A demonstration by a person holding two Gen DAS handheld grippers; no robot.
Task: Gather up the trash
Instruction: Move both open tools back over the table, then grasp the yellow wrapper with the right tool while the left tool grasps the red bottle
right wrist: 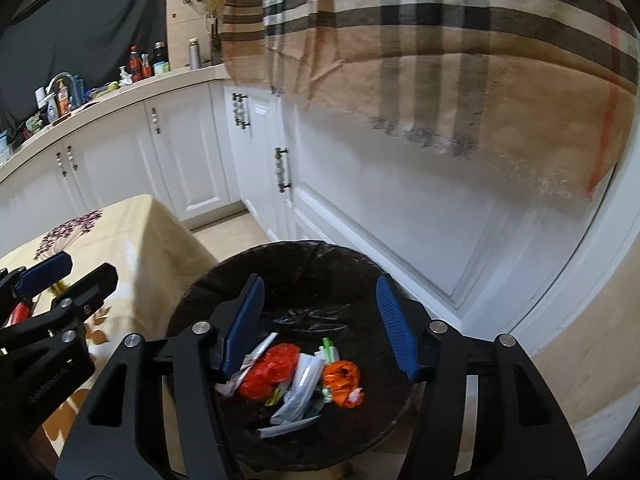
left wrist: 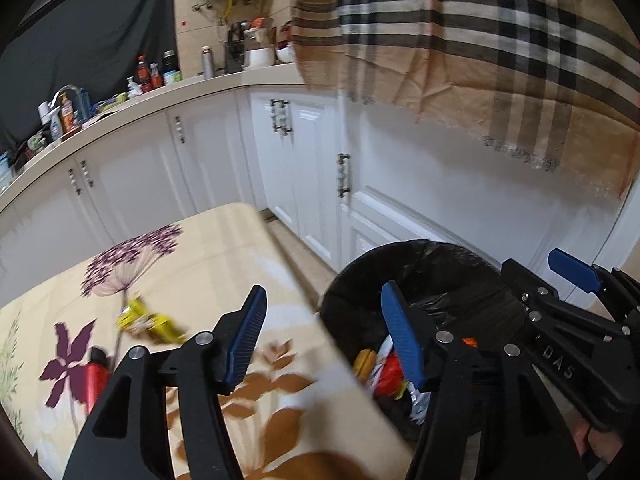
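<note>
A round bin with a black liner point(right wrist: 304, 252) stands on the floor beside the table. Inside lie a red plastic bag point(right wrist: 272, 368), an orange bag point(right wrist: 342, 376) and white wrappers. My right gripper point(right wrist: 320, 324) hangs open over the bin, nothing between its fingers. My left gripper point(left wrist: 324, 336) is open and empty, straddling the table edge and the bin point(left wrist: 440, 264). On the floral tablecloth point(left wrist: 200, 248) lie a crumpled yellow wrapper point(left wrist: 148, 320) and a red object point(left wrist: 96, 376), left of the left gripper. The right gripper point(left wrist: 548, 268) shows at the right in the left wrist view.
White cabinets point(left wrist: 304, 152) run behind the bin and the table. The counter point(left wrist: 168, 92) carries bottles and a sink tap. A plaid cloth point(left wrist: 480, 40) hangs over the cabinets at the right. A narrow strip of tiled floor point(right wrist: 224, 236) lies between table and cabinets.
</note>
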